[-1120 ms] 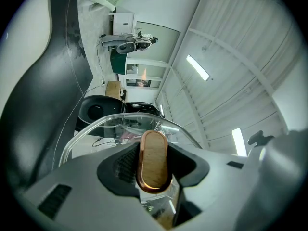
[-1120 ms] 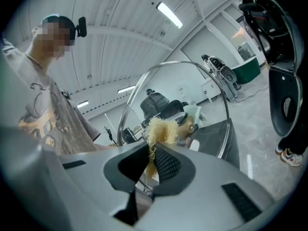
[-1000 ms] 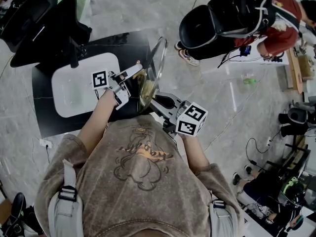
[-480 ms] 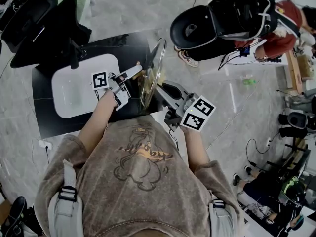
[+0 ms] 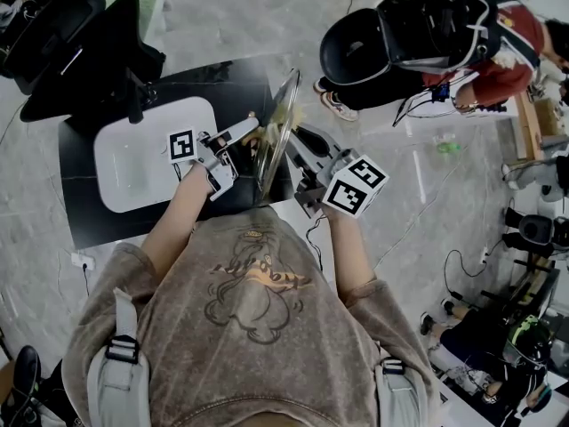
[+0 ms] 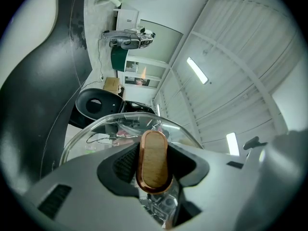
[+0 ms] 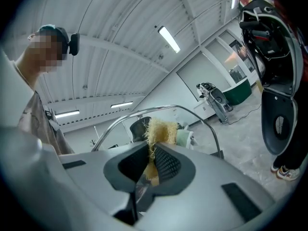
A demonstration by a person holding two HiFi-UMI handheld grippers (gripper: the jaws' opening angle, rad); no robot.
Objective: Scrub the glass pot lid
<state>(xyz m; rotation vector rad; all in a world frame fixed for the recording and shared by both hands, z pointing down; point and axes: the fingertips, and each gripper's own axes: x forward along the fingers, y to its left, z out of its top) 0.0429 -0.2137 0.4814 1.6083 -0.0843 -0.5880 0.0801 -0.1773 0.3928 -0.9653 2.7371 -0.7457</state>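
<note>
Left claw (image 5: 242,137) is clamped on the wooden handle (image 6: 153,160) of the glass pot lid (image 5: 269,163), lid up on edge, right claw (image 7: 151,160) pinching a yellow scrubber (image 7: 161,129) against it.

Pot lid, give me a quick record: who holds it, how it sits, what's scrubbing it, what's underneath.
Lid: glass lid, on edge, held up
Held by: left gripper, shut on knob
Scrubbing: right gripper, shut on yellow scrubber, at the lid's face opposite the knob
Below: white tray on black mat
</note>
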